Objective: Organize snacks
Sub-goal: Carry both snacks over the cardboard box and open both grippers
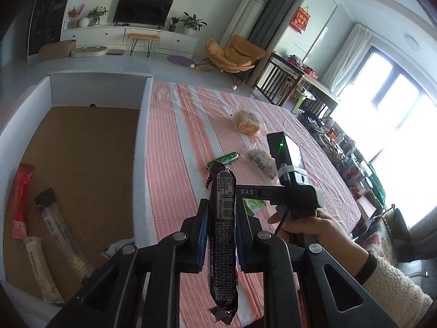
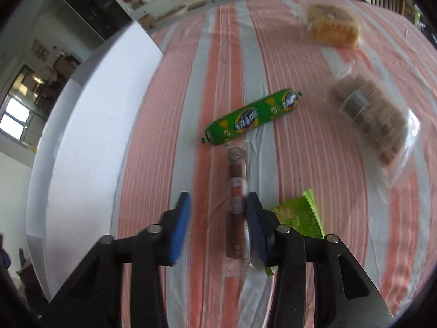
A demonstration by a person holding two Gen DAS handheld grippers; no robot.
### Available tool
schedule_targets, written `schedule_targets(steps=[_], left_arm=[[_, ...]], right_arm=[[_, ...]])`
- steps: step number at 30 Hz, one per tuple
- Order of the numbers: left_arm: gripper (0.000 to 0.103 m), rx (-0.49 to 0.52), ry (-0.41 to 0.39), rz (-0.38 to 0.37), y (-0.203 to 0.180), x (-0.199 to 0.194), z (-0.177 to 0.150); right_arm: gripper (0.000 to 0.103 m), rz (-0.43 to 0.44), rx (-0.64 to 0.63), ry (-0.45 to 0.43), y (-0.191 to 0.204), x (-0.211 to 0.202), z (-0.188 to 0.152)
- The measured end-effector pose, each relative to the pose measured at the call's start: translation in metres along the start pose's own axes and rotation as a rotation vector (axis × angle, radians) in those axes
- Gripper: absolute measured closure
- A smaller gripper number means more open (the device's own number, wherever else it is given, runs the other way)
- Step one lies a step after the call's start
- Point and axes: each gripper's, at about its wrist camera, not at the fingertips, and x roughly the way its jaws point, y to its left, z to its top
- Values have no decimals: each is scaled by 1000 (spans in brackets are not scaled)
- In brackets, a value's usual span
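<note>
Left wrist view showed the left gripper (image 1: pixel 220 235) pinching a dark snack bar (image 1: pixel 224 235) across its middle, the wrapper standing nearly upright between the blue pads, both crimped ends free. It hung over the striped tablecloth (image 1: pixel 177 164), just beside the white-walled box (image 1: pixel 142 136) where a red packet (image 1: pixel 23 191) and two pale packets already lay on the brown floor. The bar looked light and fairly stiff, though its glossy film seemed slippery, so a grip at the middle was probably the safest.

Over on the right, the right gripper (image 2: pixel 218 227) hovered low with its jaws spread on either side of a brown sausage stick (image 2: pixel 237 207) lying lengthwise on the cloth in clear wrap; the right finger was close against it, the left one well apart. That stick looked firm and round, likely to roll, so closing across its thick middle would suit it. A green sausage (image 2: pixel 251 117) lay just beyond its far end, a green packet (image 2: pixel 300 216) beside it, and bagged biscuits (image 2: pixel 374 120) and cakes (image 2: pixel 331 26) further off, both soft-bagged and probably crushable.
</note>
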Motion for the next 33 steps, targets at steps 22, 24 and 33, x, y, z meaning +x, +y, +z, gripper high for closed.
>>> schedule_targets(steps=[22,24,33], left_arm=[[86,-119,-122,290,112,-69,-9],[86,-129,-122,338,128,-71,-13],[9,-188,-176,475,153,-72,-36]], right_arm=[[85,481,-103,-222,149,-153,-37],[85,502,-162,-204,185,-147,-41],[37,273,-236,-248,191,-115,-80]])
